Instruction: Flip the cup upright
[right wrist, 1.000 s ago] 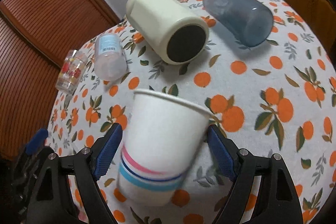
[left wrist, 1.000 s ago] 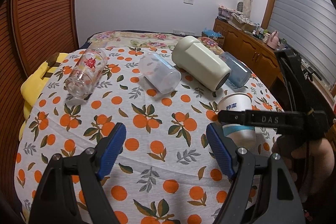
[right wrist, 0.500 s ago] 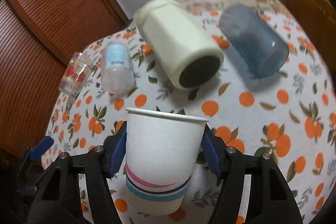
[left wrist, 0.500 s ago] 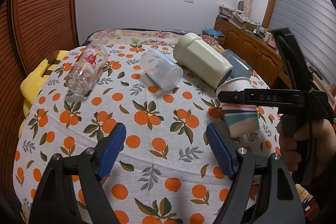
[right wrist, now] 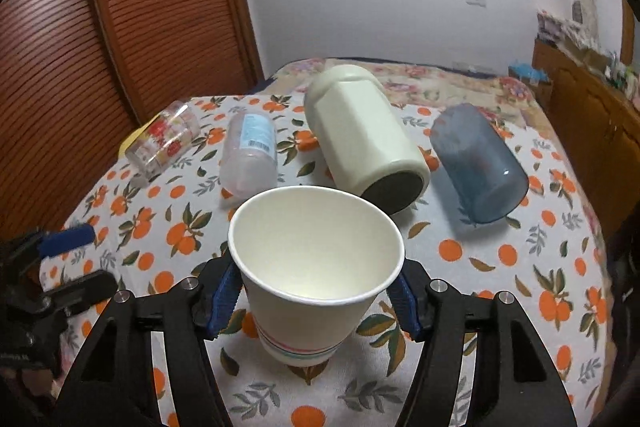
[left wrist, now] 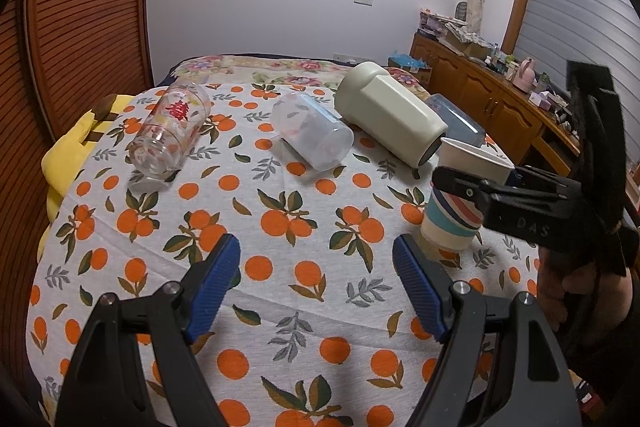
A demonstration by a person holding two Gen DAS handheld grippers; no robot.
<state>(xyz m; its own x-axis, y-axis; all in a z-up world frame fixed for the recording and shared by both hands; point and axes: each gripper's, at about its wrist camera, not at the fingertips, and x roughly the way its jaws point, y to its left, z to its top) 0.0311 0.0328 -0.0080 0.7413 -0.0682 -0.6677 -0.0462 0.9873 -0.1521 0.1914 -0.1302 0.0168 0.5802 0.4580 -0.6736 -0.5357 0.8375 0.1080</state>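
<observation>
A white paper cup with coloured stripes stands mouth up, its base at the tablecloth. My right gripper is shut on the paper cup, a blue pad on each side. The left wrist view shows the cup at the right with the right gripper's black finger across it. My left gripper is open and empty above the near part of the cloth, left of the cup.
On their sides at the back lie a clear printed glass, a frosted plastic cup, a cream container and a blue tumbler. A wooden cabinet stands at the right, a slatted wooden wall at the left.
The right gripper closed on the paper cup and turned with it, so the cup's open mouth now shows from above. The left gripper stayed open and nearly still.
</observation>
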